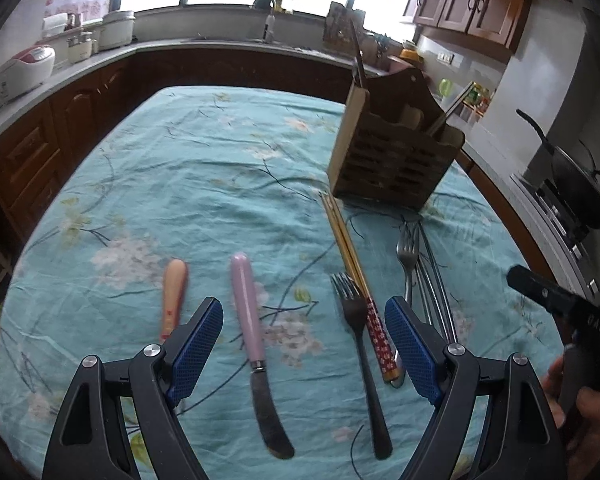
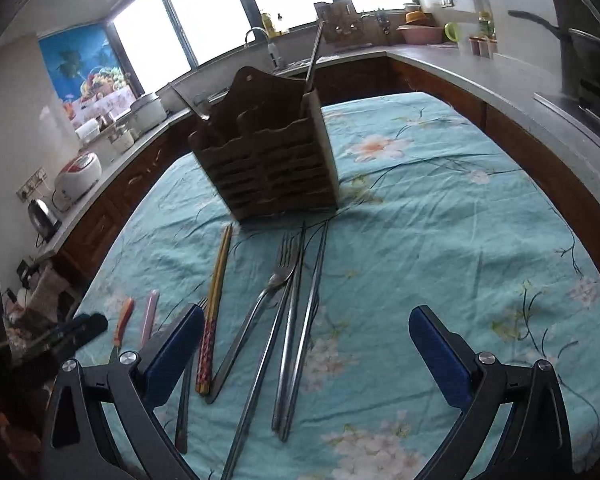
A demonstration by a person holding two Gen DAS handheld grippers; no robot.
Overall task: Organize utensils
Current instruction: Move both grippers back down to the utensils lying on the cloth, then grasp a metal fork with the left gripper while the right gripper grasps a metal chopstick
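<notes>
Utensils lie loose on the tabletop (image 1: 180,184) before the wooden holder (image 1: 392,160) — sorting barely begun. Left tool (image 1: 304,324) gapes wide, empty, over the pink-handled knife (image 1: 249,320); right tool (image 2: 306,336) likewise, over the steel chopsticks (image 2: 300,332). Next: descend, close squarely.

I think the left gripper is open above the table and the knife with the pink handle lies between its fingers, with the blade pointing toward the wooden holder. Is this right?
Not quite. In the left wrist view, the left gripper is open over the pink-handled knife, but its blade points away from the wooden holder, toward the camera; the handle points toward it.
</notes>
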